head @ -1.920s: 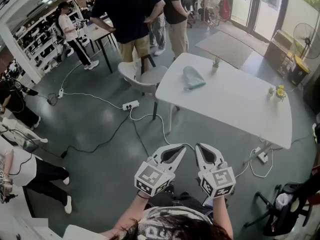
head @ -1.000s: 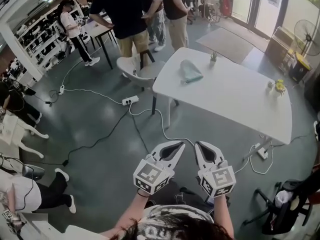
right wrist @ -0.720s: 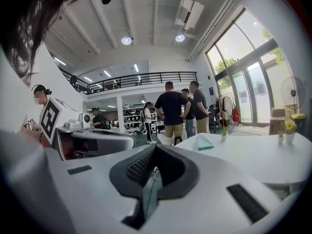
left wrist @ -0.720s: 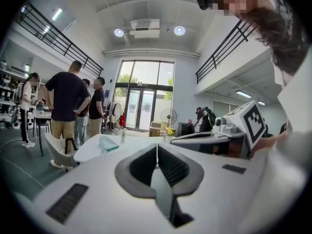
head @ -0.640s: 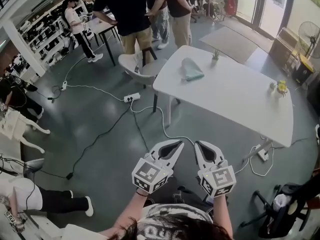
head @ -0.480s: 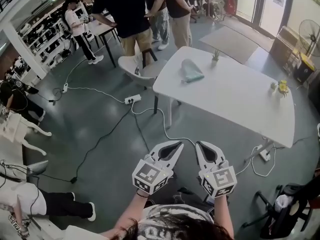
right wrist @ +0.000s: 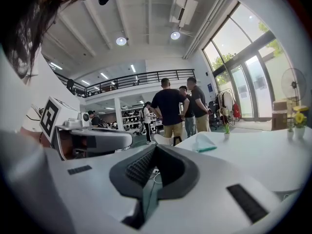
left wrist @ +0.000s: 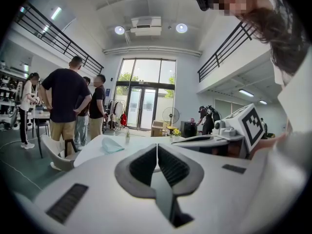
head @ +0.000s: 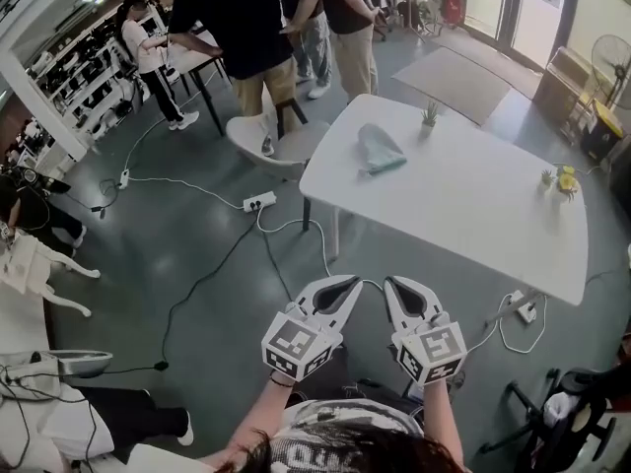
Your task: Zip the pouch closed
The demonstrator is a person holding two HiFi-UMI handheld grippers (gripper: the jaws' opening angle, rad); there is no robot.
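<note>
A pale teal pouch lies on the far left part of the white table; it also shows in the left gripper view as the pouch and in the right gripper view as the pouch. My left gripper and right gripper are held side by side over the floor, well short of the table. Both are shut with nothing between the jaws, as the left gripper and right gripper show in their own views.
A white chair stands at the table's left end, with several people standing behind it. Cables and a power strip lie on the grey floor. A small plant and yellow flowers stand on the table. A black chair is at right.
The view has shifted slightly toward the table, and a person at the left edge has moved. Both grippers stay shut and side by side.
</note>
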